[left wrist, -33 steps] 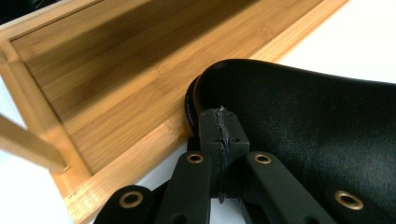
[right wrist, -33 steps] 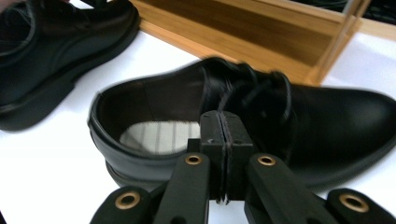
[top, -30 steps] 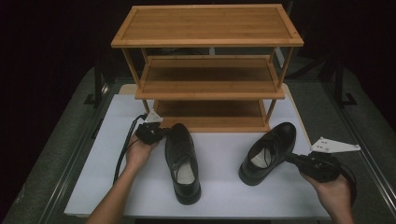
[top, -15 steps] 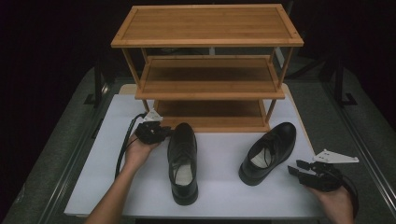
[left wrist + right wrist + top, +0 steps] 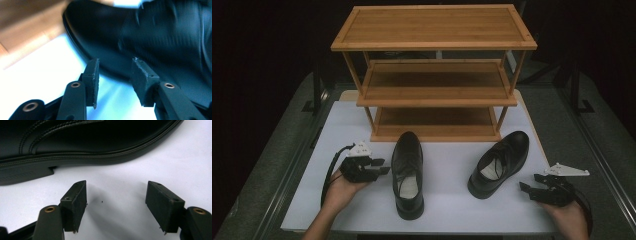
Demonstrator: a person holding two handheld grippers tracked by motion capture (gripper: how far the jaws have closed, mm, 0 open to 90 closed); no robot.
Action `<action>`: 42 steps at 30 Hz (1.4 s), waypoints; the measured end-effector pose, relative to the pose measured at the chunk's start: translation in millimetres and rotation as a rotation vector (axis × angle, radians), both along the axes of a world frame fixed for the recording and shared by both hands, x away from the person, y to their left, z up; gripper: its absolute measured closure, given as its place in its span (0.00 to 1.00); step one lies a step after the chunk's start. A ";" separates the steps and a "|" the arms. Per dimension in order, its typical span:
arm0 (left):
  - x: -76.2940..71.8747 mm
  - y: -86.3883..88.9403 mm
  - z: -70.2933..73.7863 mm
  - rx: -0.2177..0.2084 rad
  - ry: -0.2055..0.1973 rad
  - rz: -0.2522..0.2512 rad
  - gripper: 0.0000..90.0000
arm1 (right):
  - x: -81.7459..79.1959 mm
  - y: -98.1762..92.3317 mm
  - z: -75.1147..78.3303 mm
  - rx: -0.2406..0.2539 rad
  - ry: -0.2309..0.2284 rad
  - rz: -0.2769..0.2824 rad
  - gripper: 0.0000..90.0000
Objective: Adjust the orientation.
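White matting [image 5: 447, 165] covers the table, with a bamboo shoe rack [image 5: 434, 75] at its far side. One black shoe [image 5: 407, 172] stands left of centre, toe toward the rack; the other shoe [image 5: 499, 162] lies angled at the right. The left gripper [image 5: 381, 166] sits just beside the first shoe, the right gripper [image 5: 528, 184] near the second; both have just been opening, nothing between the jaws. Gripping only soft upper leather could let a shoe tip or slip during lifting.

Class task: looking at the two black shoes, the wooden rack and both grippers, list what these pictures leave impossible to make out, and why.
- Left shoe: blurred in the left gripper view; laces unreadable.
- Right shoe: toe and heel cut off by the right gripper view's edges.
- Rack: rear of the lower shelves hidden beneath upper shelves, high view.
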State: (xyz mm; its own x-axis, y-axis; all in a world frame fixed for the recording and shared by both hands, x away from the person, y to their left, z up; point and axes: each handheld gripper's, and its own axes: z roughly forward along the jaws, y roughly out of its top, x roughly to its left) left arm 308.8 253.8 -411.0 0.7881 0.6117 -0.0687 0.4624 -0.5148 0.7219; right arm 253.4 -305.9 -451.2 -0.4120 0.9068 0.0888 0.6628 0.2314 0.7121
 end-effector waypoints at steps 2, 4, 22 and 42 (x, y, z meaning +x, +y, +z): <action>-3.8 -0.4 -8.1 0.020 0.018 -0.006 0.71 | -0.3 0.1 -0.4 0.001 -0.003 0.001 0.36; -2.1 -3.8 -14.0 0.039 0.035 -0.021 0.72 | -0.5 0.1 -0.6 0.002 -0.003 0.002 0.36; 14.5 -22.9 -21.5 0.052 0.013 -0.093 0.76 | -1.1 2.1 -2.3 -0.008 -0.014 0.011 0.32; 5.9 2.6 -16.6 0.080 -0.015 -0.018 0.45 | -1.4 12.9 -3.2 -0.055 -0.010 0.000 0.22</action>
State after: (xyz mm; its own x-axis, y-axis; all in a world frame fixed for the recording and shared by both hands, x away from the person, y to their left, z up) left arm 314.6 256.4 -427.6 0.7999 0.6001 -0.0086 0.4421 -0.5795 0.6847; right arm 252.0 -293.0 -454.5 -0.4130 0.9101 0.0344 0.6559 0.2710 0.7045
